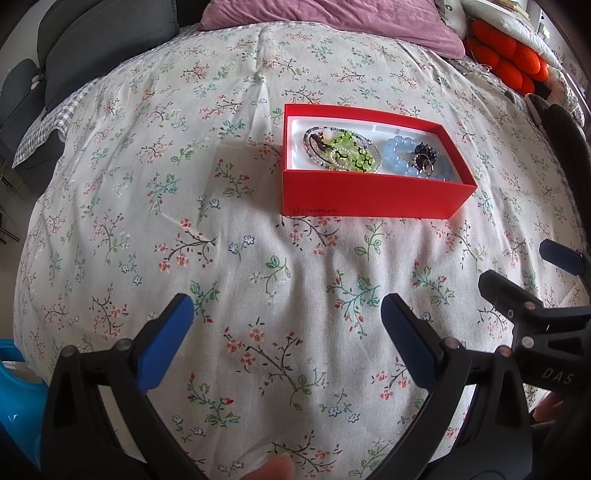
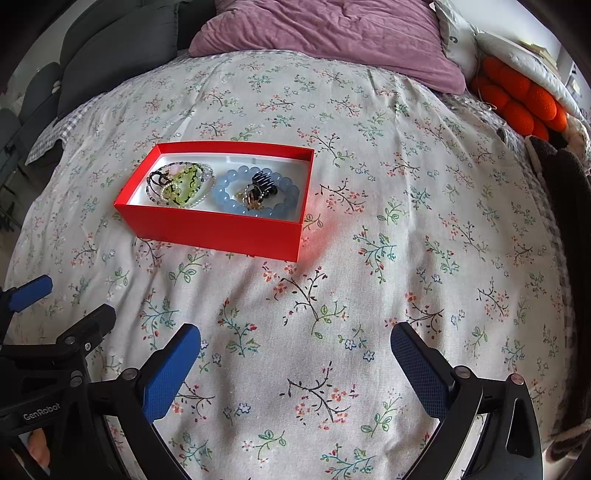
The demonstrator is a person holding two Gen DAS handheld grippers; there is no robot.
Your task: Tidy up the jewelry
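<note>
A red box (image 1: 373, 197) (image 2: 218, 230) with a white lining sits on the floral bedspread. Inside lie a green bead bracelet (image 1: 351, 153) (image 2: 181, 186), a blue bead bracelet (image 1: 399, 153) (image 2: 229, 192), a clear bead string and dark hair clips (image 1: 424, 155) (image 2: 264, 181). My left gripper (image 1: 286, 314) is open and empty, hovering over the bedspread short of the box. My right gripper (image 2: 295, 343) is open and empty, to the right of the left one and nearer than the box. Each gripper shows at the edge of the other's view.
A purple pillow (image 1: 332, 18) (image 2: 332, 37) lies at the head of the bed. An orange bobbly cushion (image 1: 506, 59) (image 2: 517, 99) and a dark blanket (image 2: 569, 184) lie along the right side. Grey cushions (image 1: 103, 40) stand at the back left. A blue object (image 1: 18, 398) sits at bottom left.
</note>
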